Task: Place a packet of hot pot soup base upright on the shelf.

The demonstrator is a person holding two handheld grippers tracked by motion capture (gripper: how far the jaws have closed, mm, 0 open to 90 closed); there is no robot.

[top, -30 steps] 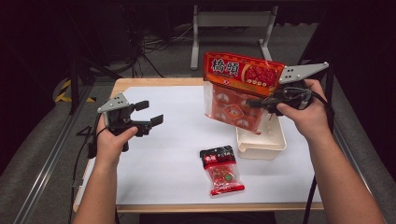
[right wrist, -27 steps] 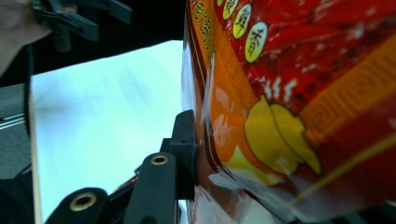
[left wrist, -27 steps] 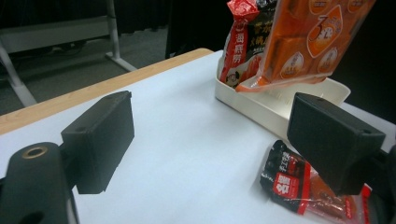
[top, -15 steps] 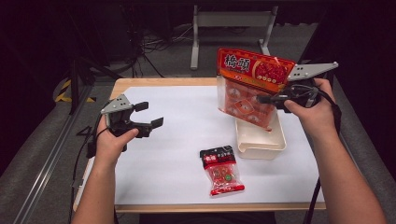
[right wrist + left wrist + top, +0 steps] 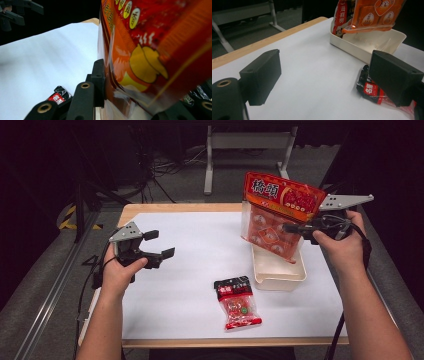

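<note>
The right tongs (image 5: 295, 227) were clamped on a large red bag (image 5: 277, 215), its jaws pinching the bag's side; in the right gripper view the left jaw pressed flat against the clear film with the printed orange face bulging over it. The bag hung upright and slightly tilted from the tongs, its lower edge just above the white tray (image 5: 277, 270), which lay directly below the right tongs on the table (image 5: 200, 250). The right hand (image 5: 340, 245) gripped the handle behind the bag.

The left tongs (image 5: 157, 245) were spread wide and held nothing, hovering above the white sheet with the left hand (image 5: 120, 272) behind them. In the left gripper view, bare sheet lay between the two jaws. Beyond the right-hand jaw, partly hidden by it, lay a small red-and-black packet (image 5: 372, 91). Farther out stood the tray, with the bag hanging over it. The packet lay between the two tongs, just beside the tray's near corner.
</note>
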